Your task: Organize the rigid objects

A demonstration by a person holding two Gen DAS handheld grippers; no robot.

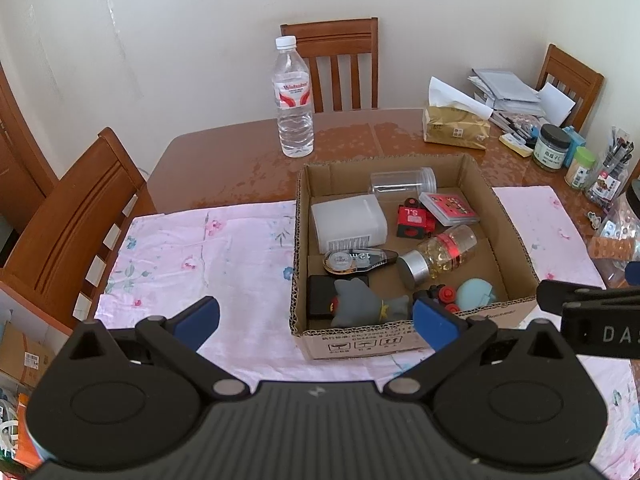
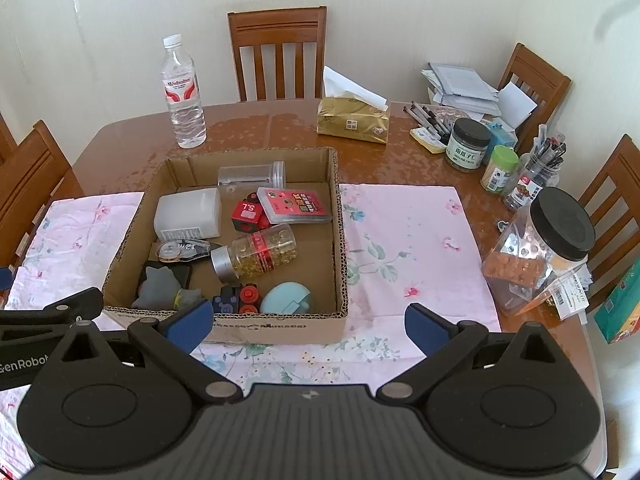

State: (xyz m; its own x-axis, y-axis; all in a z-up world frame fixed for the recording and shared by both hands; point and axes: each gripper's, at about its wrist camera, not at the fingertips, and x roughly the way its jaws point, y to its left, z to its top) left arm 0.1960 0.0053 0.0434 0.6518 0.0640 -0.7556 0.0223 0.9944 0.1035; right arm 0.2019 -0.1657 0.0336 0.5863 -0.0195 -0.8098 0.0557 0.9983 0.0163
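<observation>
Both grippers, left gripper (image 1: 316,320) and right gripper (image 2: 308,324), hung released and empty before the cardboard box (image 2: 340,216) mid-tabletop, already full, so you probably faced choosing one item inside to lift.

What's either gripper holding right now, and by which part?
Nothing. The left gripper and the right gripper are both open with nothing between their fingers, short of the cardboard box. The items lie loose inside it.
</observation>
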